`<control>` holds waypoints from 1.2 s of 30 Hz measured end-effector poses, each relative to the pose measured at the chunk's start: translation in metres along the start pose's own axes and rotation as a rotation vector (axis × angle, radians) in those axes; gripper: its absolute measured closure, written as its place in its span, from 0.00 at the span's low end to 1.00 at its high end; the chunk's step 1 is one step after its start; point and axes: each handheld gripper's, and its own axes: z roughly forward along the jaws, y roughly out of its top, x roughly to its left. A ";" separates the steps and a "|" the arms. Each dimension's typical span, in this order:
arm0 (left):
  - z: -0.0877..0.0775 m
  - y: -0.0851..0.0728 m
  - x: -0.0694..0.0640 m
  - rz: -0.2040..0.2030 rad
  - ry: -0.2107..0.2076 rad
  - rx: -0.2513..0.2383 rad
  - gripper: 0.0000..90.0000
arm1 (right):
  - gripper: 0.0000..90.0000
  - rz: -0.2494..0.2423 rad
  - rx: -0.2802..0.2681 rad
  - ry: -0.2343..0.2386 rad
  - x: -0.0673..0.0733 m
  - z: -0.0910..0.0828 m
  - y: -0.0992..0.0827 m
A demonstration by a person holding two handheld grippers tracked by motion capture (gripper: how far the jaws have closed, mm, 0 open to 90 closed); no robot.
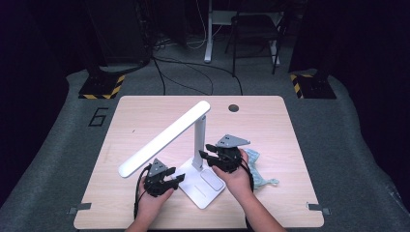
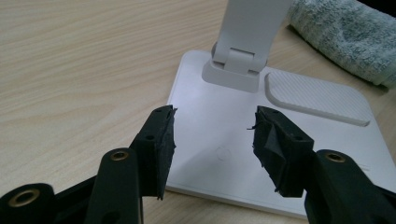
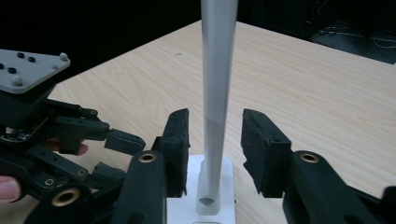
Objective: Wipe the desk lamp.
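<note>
1. Two grippers work a white desk lamp [image 1: 193,159] standing mid-table [image 1: 270,125].
2. The lamp's upright post [image 3: 215,93] stands between the right gripper's [image 3: 215,154] parted jaws, untouched; centre it before squeezing.
3. The left gripper [image 2: 214,140] hovers released over the lamp base [image 2: 219,130]; it should press down to steady it.
4. A crumpled cloth [image 1: 258,171] lies beside the base, near the right hand.

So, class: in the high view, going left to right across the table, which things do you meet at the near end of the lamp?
Left gripper → white lamp base → right gripper → pale blue-green cloth. The lamp head slants back over the left side, so it is left out.
</note>
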 end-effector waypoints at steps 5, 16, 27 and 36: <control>0.001 0.000 -0.001 0.020 -0.012 0.022 0.53 | 0.63 0.018 0.002 0.002 0.000 -0.010 -0.008; 0.002 0.000 -0.003 0.026 -0.007 0.018 0.55 | 0.56 0.032 0.028 -0.004 0.010 -0.031 -0.041; 0.006 -0.003 0.003 0.002 0.010 0.023 0.47 | 0.56 0.075 0.109 -0.040 0.010 -0.029 -0.088; 0.008 -0.004 0.009 -0.019 -0.001 0.040 0.47 | 0.56 0.054 0.133 -0.085 0.014 -0.031 -0.107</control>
